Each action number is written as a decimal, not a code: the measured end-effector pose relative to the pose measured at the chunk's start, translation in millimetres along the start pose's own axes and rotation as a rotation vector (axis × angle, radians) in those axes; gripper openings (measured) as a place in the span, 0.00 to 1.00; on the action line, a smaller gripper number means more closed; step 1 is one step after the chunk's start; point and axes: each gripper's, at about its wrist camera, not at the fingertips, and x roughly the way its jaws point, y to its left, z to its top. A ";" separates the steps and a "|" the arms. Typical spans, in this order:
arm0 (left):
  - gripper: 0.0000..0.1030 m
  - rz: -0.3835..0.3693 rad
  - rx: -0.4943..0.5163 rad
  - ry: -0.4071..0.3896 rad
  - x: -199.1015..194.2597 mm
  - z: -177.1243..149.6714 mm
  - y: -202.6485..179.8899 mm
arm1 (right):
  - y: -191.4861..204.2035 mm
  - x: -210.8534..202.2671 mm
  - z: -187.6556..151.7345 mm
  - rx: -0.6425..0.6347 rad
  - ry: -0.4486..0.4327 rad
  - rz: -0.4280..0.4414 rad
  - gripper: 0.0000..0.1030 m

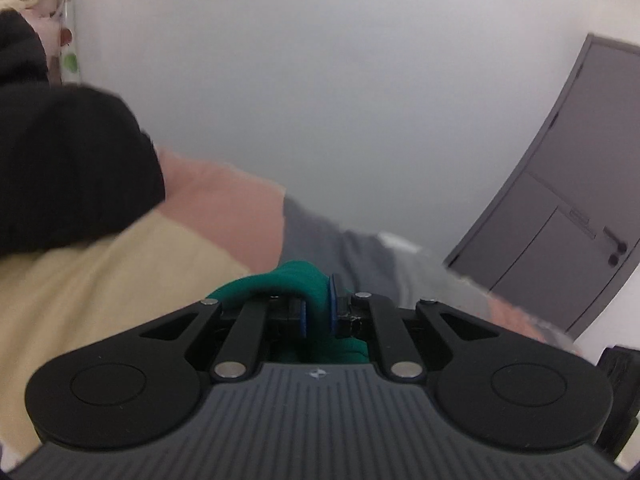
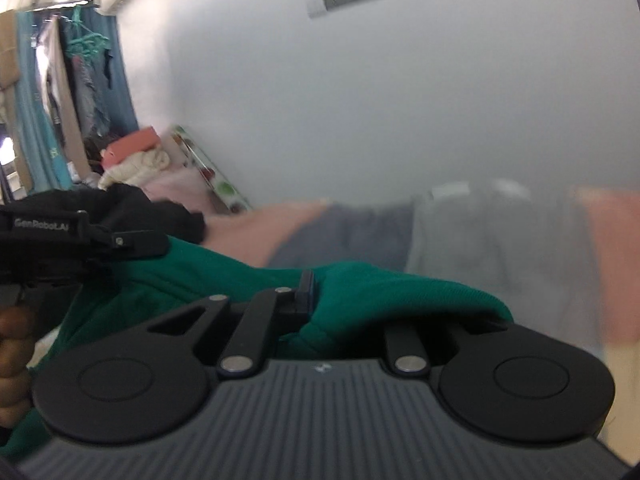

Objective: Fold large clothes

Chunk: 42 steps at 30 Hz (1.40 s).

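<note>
Both claws are clamped on the green garment (image 2: 208, 272), left claw (image 1: 316, 316) and right claw (image 2: 320, 292) alike. It's soft, light knit that sags; best held at edges or corners.

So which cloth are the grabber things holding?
Look at the bed with the pink, cream and grey striped bedding. Lifted above it hangs the green garment, pinched in both grippers' fingers. It's the only bright green cloth; the black garment beside it lies loose.

Green garment (image 2: 376, 292) is soft matt knit cloth, pinched betw the left gripper (image 1: 318, 316) pads (matt black plastic w/ shiny metal pins); ahead of it, bedding (image 1: 120, 280) looks smooth matt fabric
</note>
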 end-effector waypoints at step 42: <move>0.51 0.154 -0.015 0.063 -390.4 -155.5 -119.1 | 126.4 -337.3 -60.8 -0.078 0.150 -0.028 0.61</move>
